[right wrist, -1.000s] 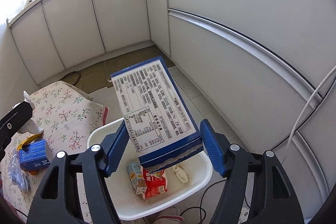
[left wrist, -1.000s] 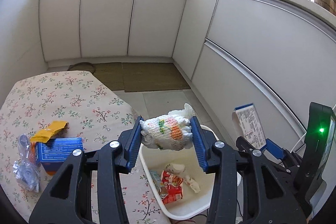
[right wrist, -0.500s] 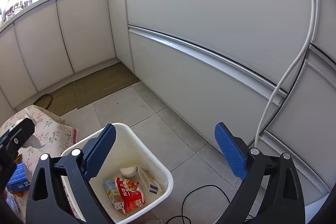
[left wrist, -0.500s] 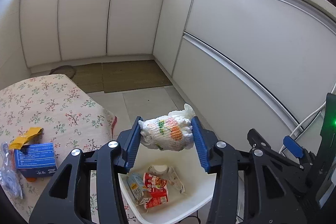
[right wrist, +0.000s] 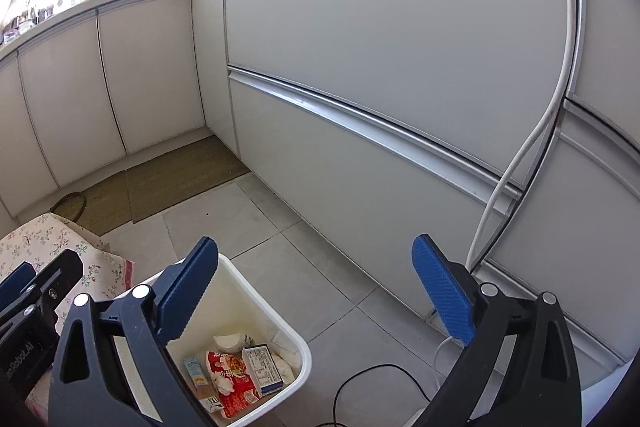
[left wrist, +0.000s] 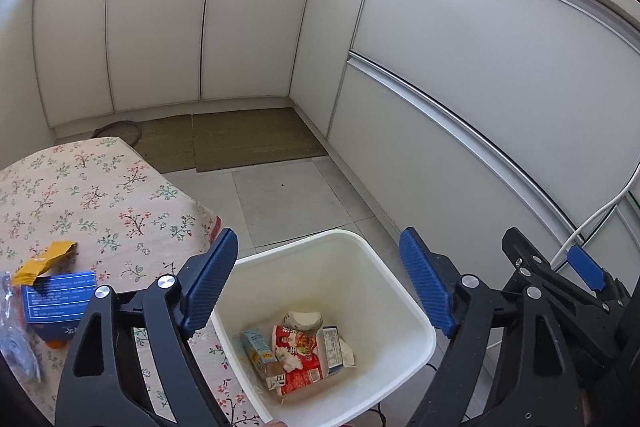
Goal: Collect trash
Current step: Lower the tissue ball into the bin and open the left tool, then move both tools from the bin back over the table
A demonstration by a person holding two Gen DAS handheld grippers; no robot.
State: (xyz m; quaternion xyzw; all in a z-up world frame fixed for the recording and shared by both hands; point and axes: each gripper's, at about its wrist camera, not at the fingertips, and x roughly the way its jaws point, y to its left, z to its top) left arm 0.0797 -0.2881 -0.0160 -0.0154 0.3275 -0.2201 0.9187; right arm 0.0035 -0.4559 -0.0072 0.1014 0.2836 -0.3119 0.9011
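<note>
A white trash bin [left wrist: 396,307] stands on the floor beside the floral table [left wrist: 92,195]; it also shows in the right wrist view [right wrist: 296,343]. Inside lie a red wrapper [left wrist: 298,355], a small carton [left wrist: 256,347], a blue-and-white box [right wrist: 262,367] and crumpled paper. My left gripper [left wrist: 320,287] is open and empty above the bin. My right gripper [right wrist: 316,295] is open and empty, to the right of the bin. On the table lie a blue box [left wrist: 58,295], a yellow wrapper [left wrist: 44,261] and a clear plastic bag [left wrist: 14,343].
White kitchen cabinets [left wrist: 480,87] run along the back and right. A brown mat [left wrist: 240,139] lies on the tiled floor. A white cable [right wrist: 532,135] hangs down the cabinet front and a black cable [right wrist: 360,379] lies on the floor by the bin.
My right gripper opened and dropped the blue-and-white box into the bin. My left gripper then opened and let go of the crumpled printed wrapper, which is gone from between its fingers.
</note>
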